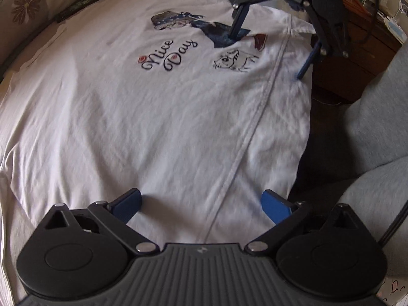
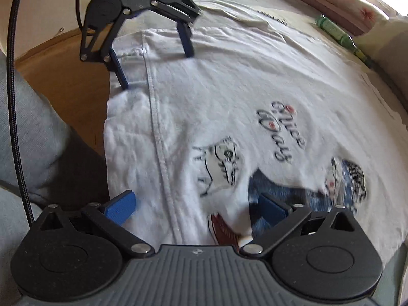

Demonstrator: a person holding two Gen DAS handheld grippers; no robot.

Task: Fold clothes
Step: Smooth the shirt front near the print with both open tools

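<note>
A white T-shirt (image 1: 158,117) printed with "Nice Day" and a cartoon lies flat on the bed. A stitched seam (image 1: 255,122) runs along it near the bed's edge. My left gripper (image 1: 204,204) is open low over the shirt, one blue finger on each side of that seam. In the right wrist view the left gripper (image 2: 155,63) stands at the shirt's (image 2: 229,97) far end. My right gripper (image 2: 196,207) is open too, straddling the seam (image 2: 160,140), with one finger over the blue print. From the left wrist view, the right gripper (image 1: 270,48) points down at the cloth.
A flower-print pillow (image 1: 25,5) and a dark flat object (image 1: 79,5) lie along the far side. A green bottle (image 2: 339,35) rests near another pillow. Beside the bed are a wooden nightstand (image 1: 357,48), wood floor (image 2: 63,81), grey fabric (image 1: 377,132) and a black cable (image 2: 12,76).
</note>
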